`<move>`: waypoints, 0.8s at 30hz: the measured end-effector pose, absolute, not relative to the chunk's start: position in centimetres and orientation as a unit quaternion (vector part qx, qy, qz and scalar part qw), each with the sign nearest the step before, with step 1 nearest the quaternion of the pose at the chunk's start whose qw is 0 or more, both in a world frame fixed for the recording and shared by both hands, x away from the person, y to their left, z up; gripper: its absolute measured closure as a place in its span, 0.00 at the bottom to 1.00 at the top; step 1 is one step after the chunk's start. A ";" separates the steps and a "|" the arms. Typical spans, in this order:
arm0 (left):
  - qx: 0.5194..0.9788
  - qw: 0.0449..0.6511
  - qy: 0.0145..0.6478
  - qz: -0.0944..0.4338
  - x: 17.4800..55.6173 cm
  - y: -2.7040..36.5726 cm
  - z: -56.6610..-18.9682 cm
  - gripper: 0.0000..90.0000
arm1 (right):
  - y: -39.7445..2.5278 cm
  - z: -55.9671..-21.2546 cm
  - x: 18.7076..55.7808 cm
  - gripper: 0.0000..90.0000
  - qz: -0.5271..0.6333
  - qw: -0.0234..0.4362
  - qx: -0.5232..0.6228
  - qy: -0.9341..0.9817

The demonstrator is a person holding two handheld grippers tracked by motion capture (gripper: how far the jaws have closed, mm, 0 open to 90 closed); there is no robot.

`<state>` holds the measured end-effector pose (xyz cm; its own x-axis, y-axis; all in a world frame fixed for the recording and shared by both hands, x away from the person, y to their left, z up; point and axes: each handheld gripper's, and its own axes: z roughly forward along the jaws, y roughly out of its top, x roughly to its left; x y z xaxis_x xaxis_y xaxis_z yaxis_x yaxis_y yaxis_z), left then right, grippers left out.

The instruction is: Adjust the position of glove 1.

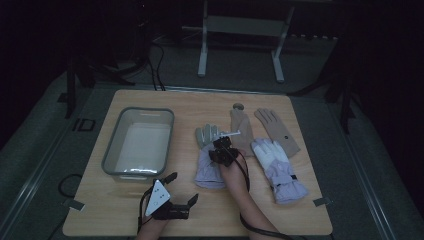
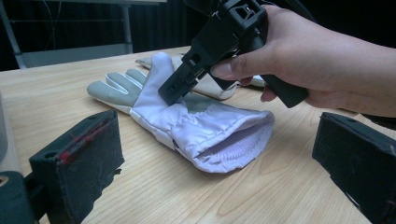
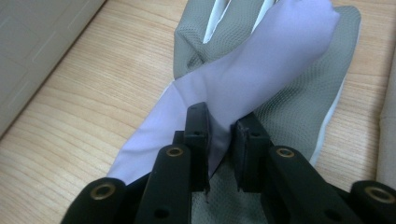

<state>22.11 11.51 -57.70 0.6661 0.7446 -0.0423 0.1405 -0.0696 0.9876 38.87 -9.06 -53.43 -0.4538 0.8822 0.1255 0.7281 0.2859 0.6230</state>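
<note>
My right gripper (image 3: 220,140) pinches the thumb of the lilac glove (image 3: 261,65), its jaws nearly closed on a fold of the fabric. That glove (image 1: 209,160) lies palm up on the wooden table (image 1: 95,200), between the grey bin (image 1: 112,155) and its mate (image 1: 280,167); I can read no writing or brand on any of them. My left gripper (image 1: 175,192) hovers low over the near edge of the table, jaws spread wide with nothing between them. The left gripper view shows the glove's open cuff with its white knit lining (image 2: 233,149) and my right hand (image 2: 299,56). The high view adds two tan gloves (image 1: 265,127) lying behind the lilac pair.
</note>
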 end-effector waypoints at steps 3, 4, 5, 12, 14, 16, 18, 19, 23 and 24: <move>0.687 0.601 0.322 0.252 22.1 11.5 -57.7 0.02 | -9.1 -53.5 39.0 0.81 0.314 0.122 0.504 0.795; 0.687 0.601 0.322 0.251 22.1 11.5 -57.7 0.02 | -9.1 -53.5 39.0 0.80 0.315 0.120 0.504 0.795; 0.687 0.601 0.322 0.251 22.1 11.5 -57.7 0.02 | -9.2 -53.4 39.1 0.77 0.318 0.116 0.504 0.795; 0.686 0.602 0.322 0.251 22.1 11.5 -57.7 0.02 | -10.0 -51.9 39.1 0.51 0.325 0.124 0.482 0.804; 0.687 0.601 0.322 0.252 22.1 11.5 -57.7 0.02 | -10.4 -51.3 39.1 0.45 0.326 0.129 0.479 0.805; 0.686 0.602 0.322 0.250 22.1 11.5 -57.7 0.02 | -10.8 -50.6 38.9 0.45 0.328 0.134 0.473 0.807; 0.687 0.602 0.322 0.250 22.1 11.5 -57.7 0.02 | -11.2 -49.8 38.8 0.44 0.333 0.138 0.466 0.808; 0.687 0.601 0.322 0.250 22.1 11.5 -57.7 0.02 | -11.5 -49.3 38.7 0.45 0.336 0.138 0.466 0.807; 0.687 0.601 0.322 0.251 22.1 11.5 -57.7 0.02 | -12.6 -47.6 38.4 0.45 0.345 0.146 0.463 0.804; 0.687 0.601 0.322 0.252 22.1 11.5 -57.7 0.02 | -13.1 -47.1 38.3 0.45 0.346 0.149 0.463 0.803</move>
